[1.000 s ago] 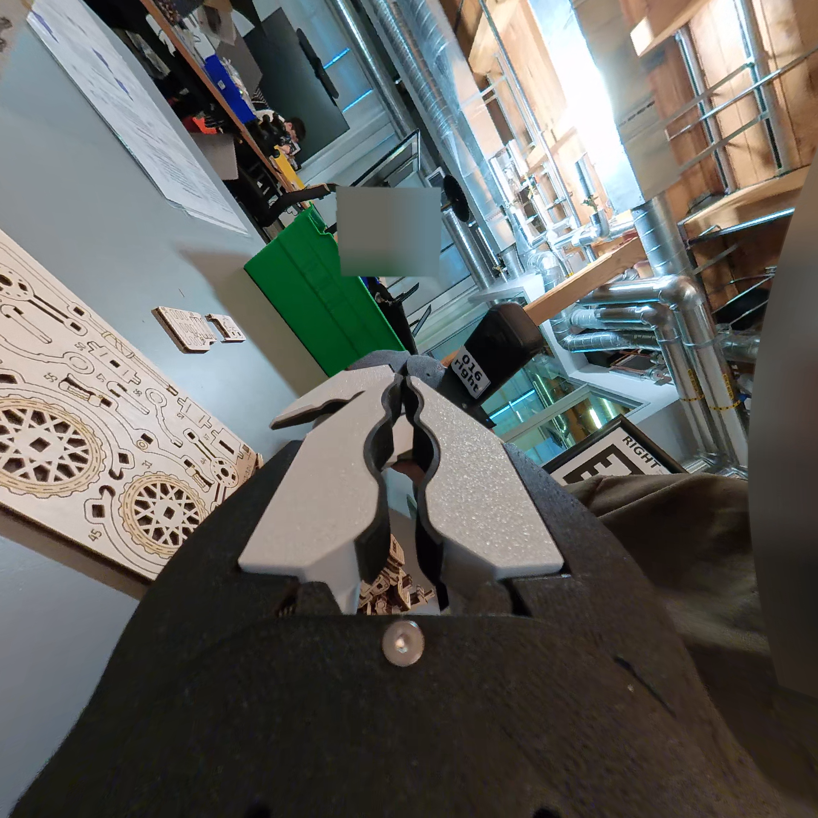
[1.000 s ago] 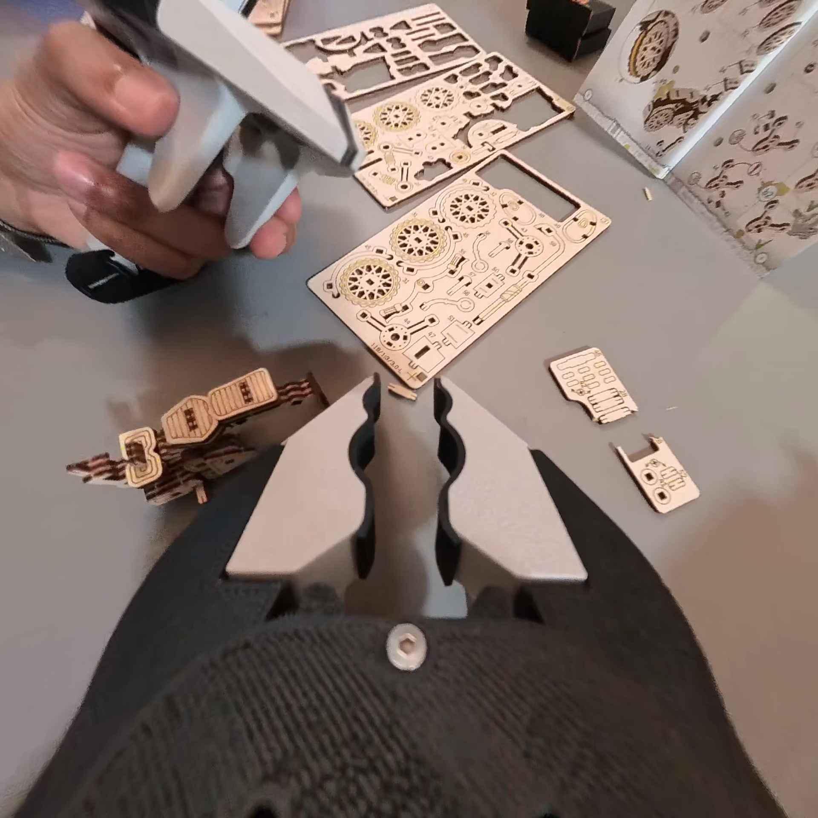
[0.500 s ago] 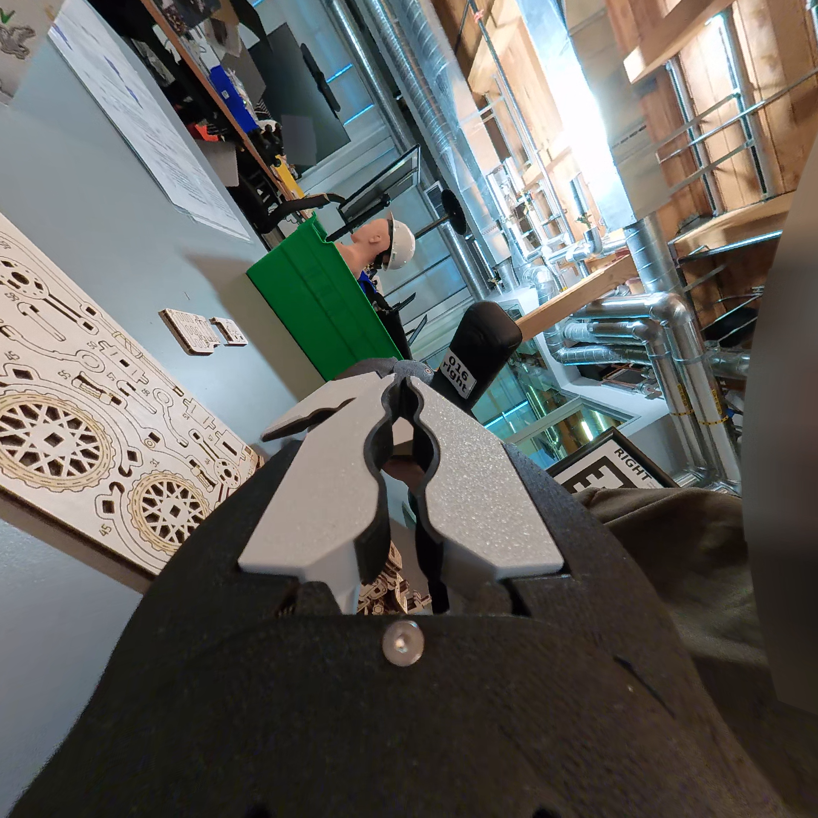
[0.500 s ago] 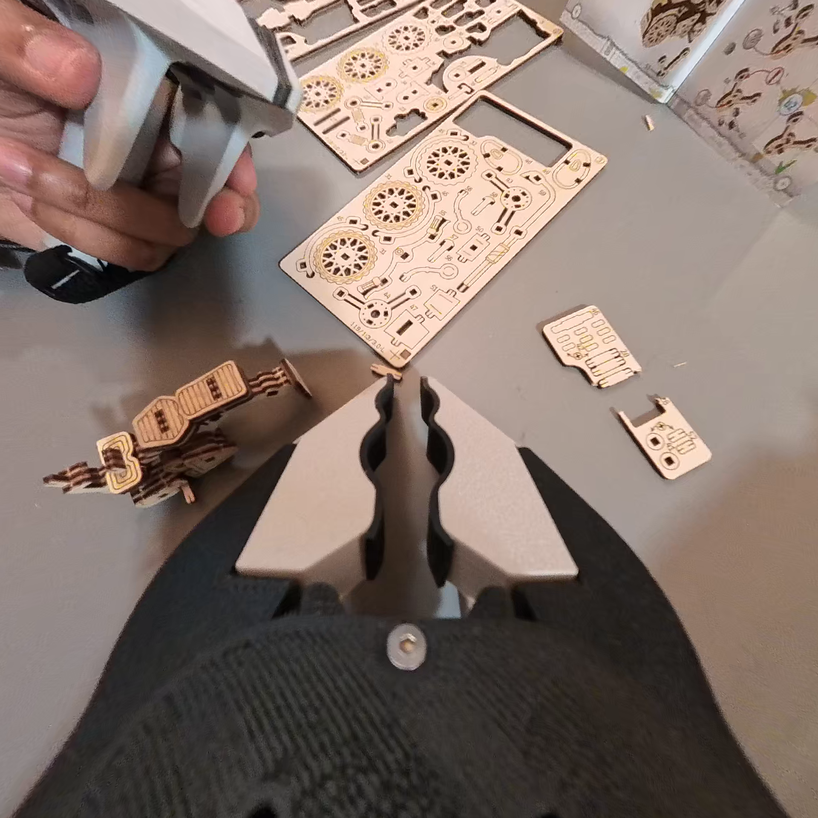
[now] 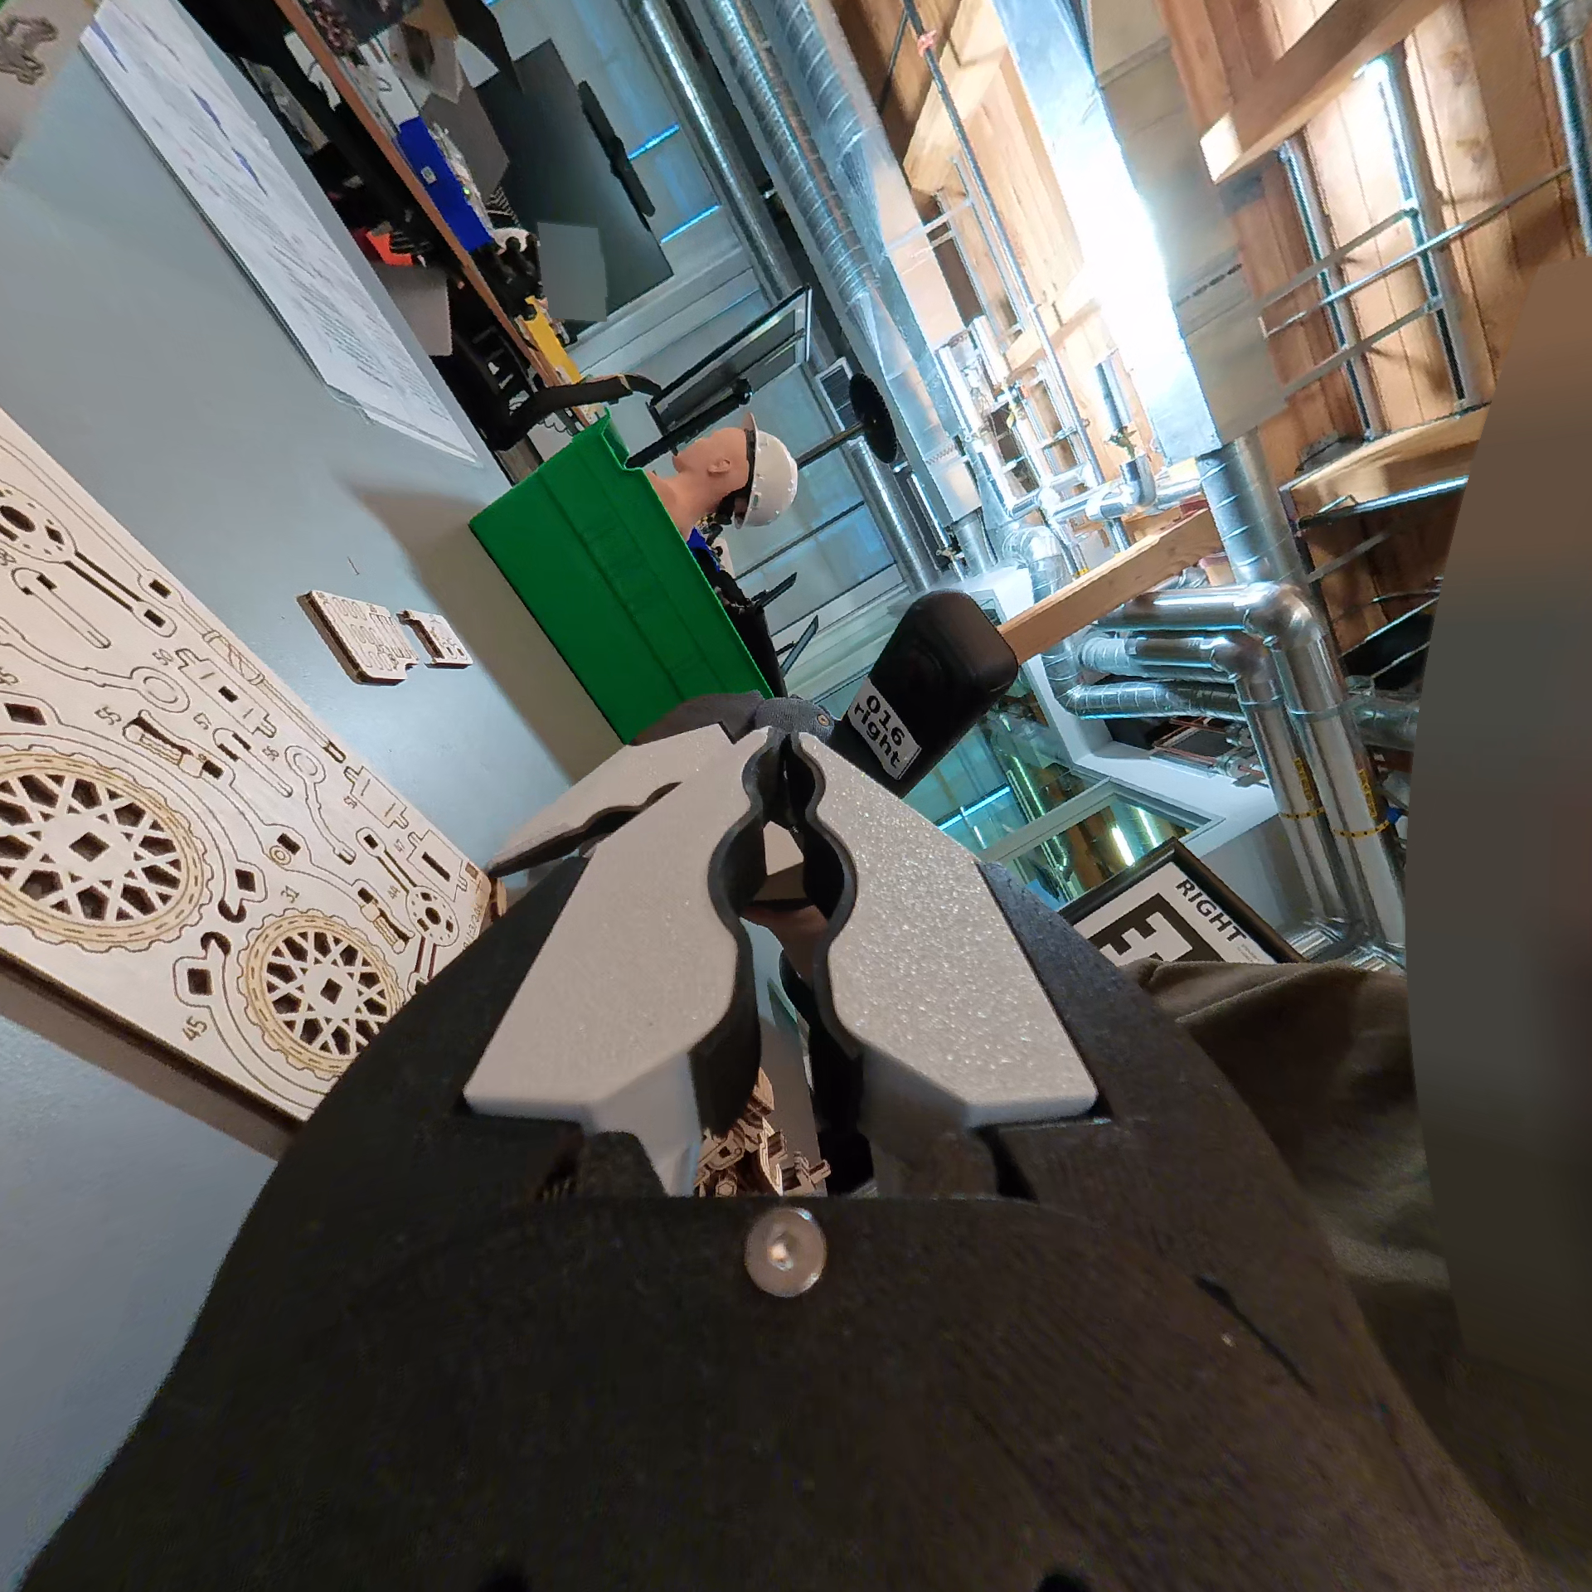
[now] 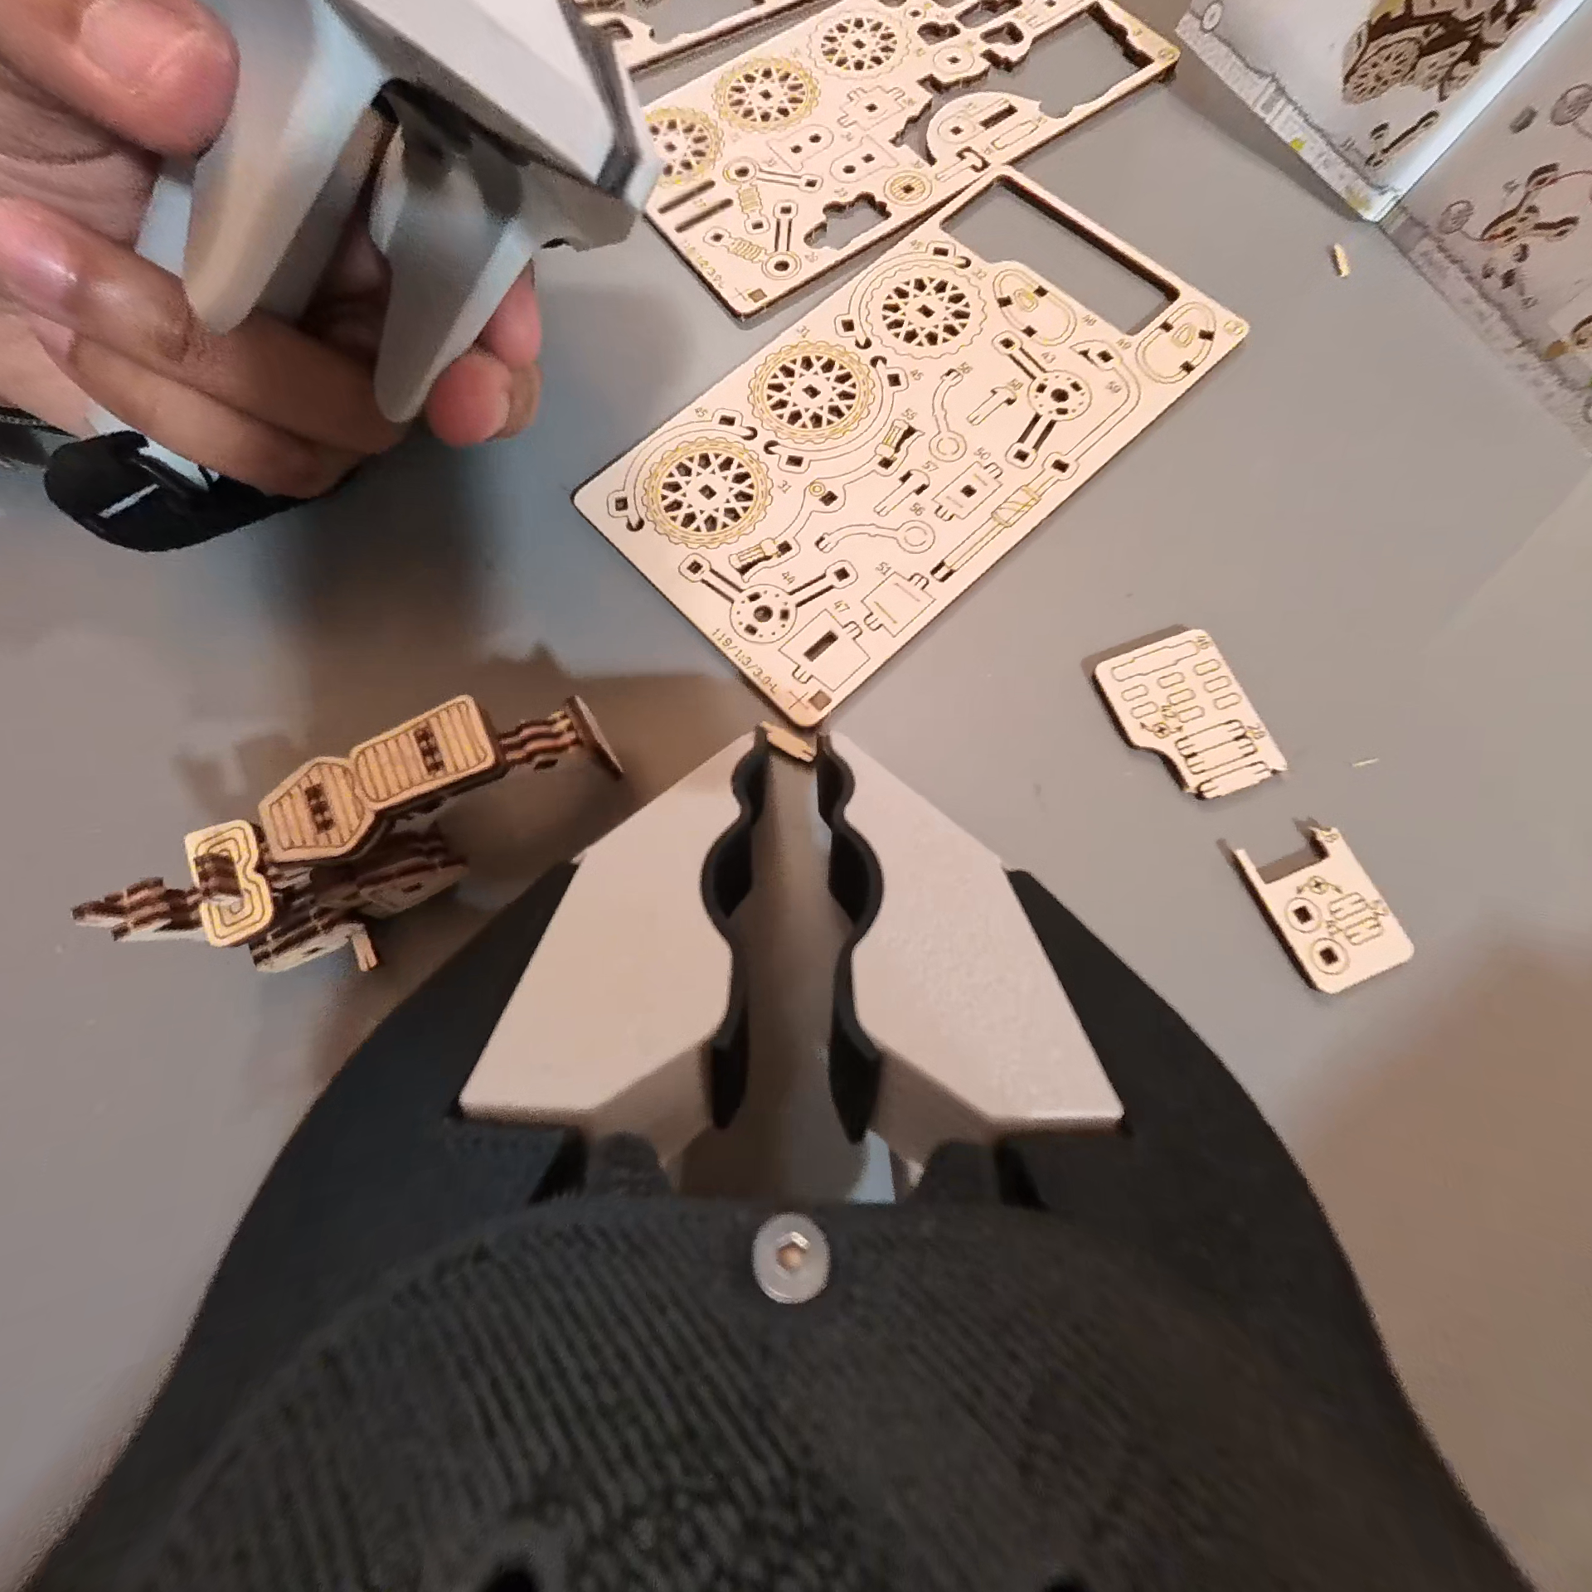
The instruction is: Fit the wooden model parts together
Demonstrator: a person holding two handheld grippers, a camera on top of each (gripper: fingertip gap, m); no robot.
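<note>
In the right wrist view my right gripper (image 6: 788,748) is low over the grey table (image 6: 258,655). Its tips are closed on a small loose wooden piece (image 6: 788,743) just in front of the corner of a laser-cut wooden parts sheet (image 6: 904,457). A partly assembled wooden model (image 6: 345,827) stands on the table to the gripper's left. It also shows under the fingers in the left wrist view (image 5: 749,1154). My left gripper (image 5: 782,743) is tilted up and away from the table, tips touching, with nothing seen between them. A hand (image 6: 172,284) holds its handle at the upper left.
A second parts sheet (image 6: 861,103) lies behind the first. Two small wooden panels (image 6: 1189,711) (image 6: 1318,917) lie to the right. Printed instruction pages (image 6: 1464,129) lie at the far right. A green bin (image 5: 620,594) stands at the table's far edge. Tip to tip, the grippers are about 10 cm apart.
My right gripper has moved forward to the small wooden piece and its jaws have narrowed onto it. The left gripper has shifted up and left and stays shut.
</note>
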